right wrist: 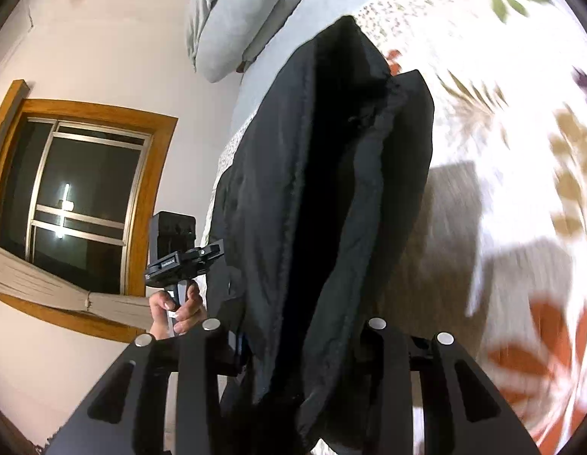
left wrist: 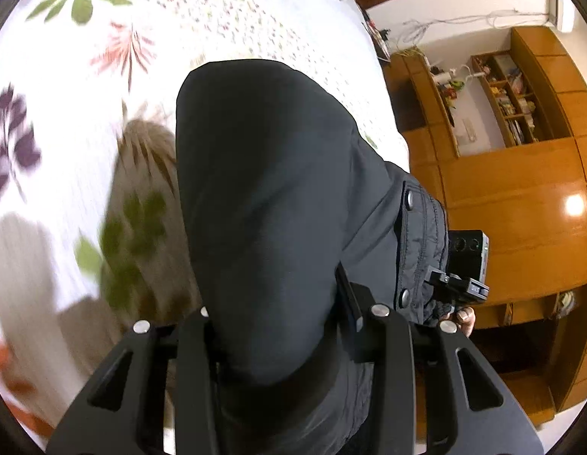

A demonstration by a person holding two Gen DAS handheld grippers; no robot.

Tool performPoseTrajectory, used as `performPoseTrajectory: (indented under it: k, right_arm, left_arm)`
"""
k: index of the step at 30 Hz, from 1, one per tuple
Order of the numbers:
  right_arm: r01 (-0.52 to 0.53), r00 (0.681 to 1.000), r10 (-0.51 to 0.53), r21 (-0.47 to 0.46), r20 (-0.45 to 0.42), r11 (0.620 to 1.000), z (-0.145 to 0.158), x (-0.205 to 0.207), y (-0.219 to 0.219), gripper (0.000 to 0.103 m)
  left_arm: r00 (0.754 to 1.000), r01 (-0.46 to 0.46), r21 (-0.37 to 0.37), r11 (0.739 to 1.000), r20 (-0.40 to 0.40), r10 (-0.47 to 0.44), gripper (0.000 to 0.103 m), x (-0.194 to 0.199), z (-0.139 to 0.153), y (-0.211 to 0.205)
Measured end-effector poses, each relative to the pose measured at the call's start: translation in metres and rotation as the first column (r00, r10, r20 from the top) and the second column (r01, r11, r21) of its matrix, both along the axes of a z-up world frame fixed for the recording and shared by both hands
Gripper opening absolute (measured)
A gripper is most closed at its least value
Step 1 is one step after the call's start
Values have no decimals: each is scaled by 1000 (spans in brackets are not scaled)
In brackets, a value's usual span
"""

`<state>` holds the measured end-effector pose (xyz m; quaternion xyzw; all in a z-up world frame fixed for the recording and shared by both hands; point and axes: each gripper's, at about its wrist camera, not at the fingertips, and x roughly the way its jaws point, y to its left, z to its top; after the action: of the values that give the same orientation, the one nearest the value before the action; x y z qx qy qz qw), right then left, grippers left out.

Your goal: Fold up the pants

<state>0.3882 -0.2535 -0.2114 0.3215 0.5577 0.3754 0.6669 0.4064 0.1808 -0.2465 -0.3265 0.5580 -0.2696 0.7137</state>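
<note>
Dark charcoal pants [left wrist: 270,197] hang lifted above a bed, stretched away from both cameras. My left gripper [left wrist: 282,333] is shut on one part of the pants, with cloth bunched between its fingers. My right gripper [right wrist: 301,345] is shut on another part of the pants [right wrist: 331,189], which fall in a long fold with a dark crease down the middle. The right gripper's body [left wrist: 464,265] and the hand holding it show past the snap-buttoned waistband in the left wrist view. The left gripper's body [right wrist: 179,250] shows in the right wrist view.
The bed wears a white cover with leaf prints [left wrist: 85,94]. A grey pillow [right wrist: 233,19] lies at its head. Wooden cabinets and shelves [left wrist: 521,174] stand beside the bed. A wood-framed window [right wrist: 81,197] is in the wall on the other side.
</note>
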Motion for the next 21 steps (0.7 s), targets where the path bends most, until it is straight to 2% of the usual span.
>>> performPoseTrajectory:
  k: [6,10,14,17,19,21]
  right_arm:
    - [-5,1000,4,-45,-29,999,-22,62,24,37]
    - [-12,997,5,-79,-81,997,-56,81,34,37]
    - [6,992,-12,-51,-125,999,-77,84,25,38]
    - [2,991,-11,-62,-135,998,-79,88,20,49]
    - [20,989,-33,-90,-142,996,-79,93,13,63]
    - [46,988,-59,-96,-142,994,-75,93,9,67]
  left_arm:
    - [999,-42,12,999,-33,43,36,55,-27,27]
    - [994,-65,22,998,-82,67,39,66,-59,42]
    - [995,-68,-5,998,-75,68,40,66,-63,44]
    - [995,-64,0,998,-73,64,43,65,-61,43]
    - [995,-73,5,997,-72,74,49,66,-57,39]
    - [992,-107,17,994,-62,108,54,63,-49,39]
